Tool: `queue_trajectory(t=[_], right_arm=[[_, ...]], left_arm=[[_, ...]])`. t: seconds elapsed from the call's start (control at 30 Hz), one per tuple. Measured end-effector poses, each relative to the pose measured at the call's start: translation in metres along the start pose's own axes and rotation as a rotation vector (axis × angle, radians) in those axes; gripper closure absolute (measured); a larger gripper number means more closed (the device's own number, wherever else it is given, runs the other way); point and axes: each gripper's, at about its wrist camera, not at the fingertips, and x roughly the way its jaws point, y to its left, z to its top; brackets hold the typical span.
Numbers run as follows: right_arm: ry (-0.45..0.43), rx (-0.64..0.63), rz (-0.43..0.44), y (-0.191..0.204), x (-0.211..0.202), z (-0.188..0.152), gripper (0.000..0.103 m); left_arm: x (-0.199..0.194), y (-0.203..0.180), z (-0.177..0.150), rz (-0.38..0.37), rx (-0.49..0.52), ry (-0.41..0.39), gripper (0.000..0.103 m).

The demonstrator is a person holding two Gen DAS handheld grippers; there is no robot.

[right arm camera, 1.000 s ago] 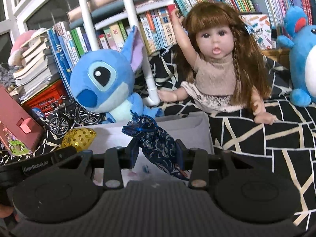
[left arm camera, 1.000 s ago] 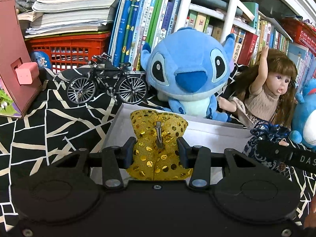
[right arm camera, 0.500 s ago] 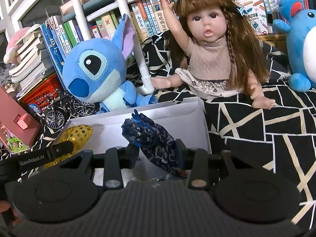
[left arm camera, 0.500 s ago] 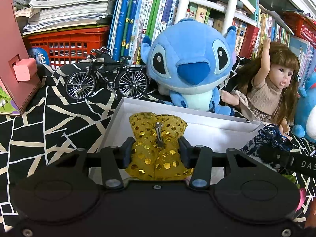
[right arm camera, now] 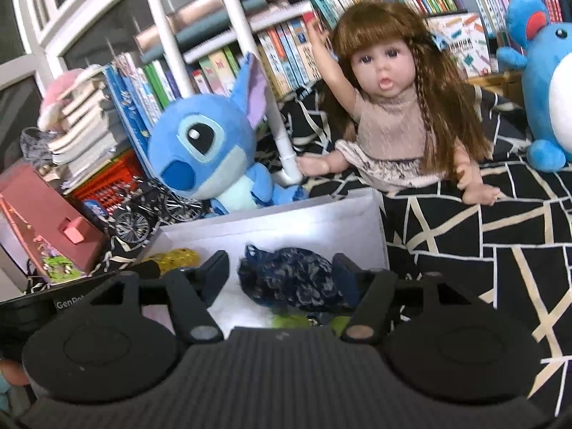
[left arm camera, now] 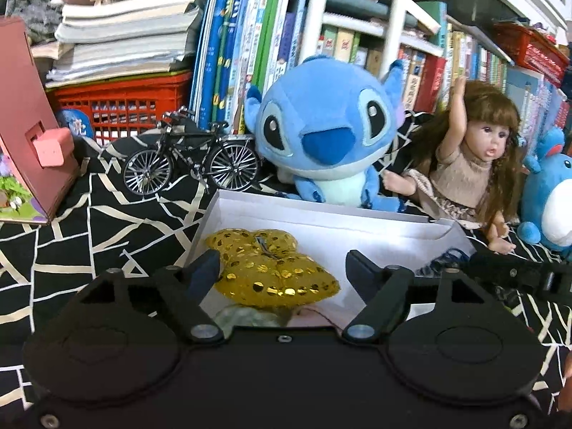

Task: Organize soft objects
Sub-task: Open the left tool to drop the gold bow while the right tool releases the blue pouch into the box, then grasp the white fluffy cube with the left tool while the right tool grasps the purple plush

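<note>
Both claws, left claw (left arm camera: 282, 262) and right claw (right arm camera: 282, 264), are spread wide, nothing gripped. Gold bow (left arm camera: 271, 271) and navy scrunchie (right arm camera: 293, 280) are dropped in the white box (left arm camera: 321, 220). Pulling back is probably needed next.

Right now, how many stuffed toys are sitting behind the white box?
2. A big-eared blue one sits right behind the white box; a round blue-and-white one sits at the far right beyond the doll. Others may be hidden.

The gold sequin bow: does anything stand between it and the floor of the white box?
Nothing visible does. The gold sequin bow already lies in the white box, between the fingers of the open left gripper.
</note>
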Motion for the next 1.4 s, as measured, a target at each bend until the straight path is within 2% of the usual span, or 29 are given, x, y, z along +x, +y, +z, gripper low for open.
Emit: queue_trajectory(t=[0.2,0.4,0.73,1.07,1.4], right_arm=[[-0.051,-0.034,0.042,0.007,-0.028,0.000,0.015],[-0.092,-0.079,0.065,0.008,-0.058,-0.007,0.010],[-0.153,-0.178,0.078,0.011,-0.104,-0.034,0.000],[-0.147,-0.285,0.035,0.016,-0.120,-0.077,0.000],[-0.081,-0.332,-0.015,0.004,-0.118,-0.116,0.000]], left_arm=[[-0.031,-0.008,-0.002,-0.025,0.046,-0.052,0.017],[-0.064,-0.010,-0.007,-0.091,0.061,-0.092,0.015],[-0.109,-0.013,-0.042,-0.172,0.114,-0.112,0.012],[-0.137,-0.017,-0.090,-0.210,0.133,-0.117,0.011],[-0.131,-0.015,-0.121,-0.211,0.148,-0.072,0.010]])
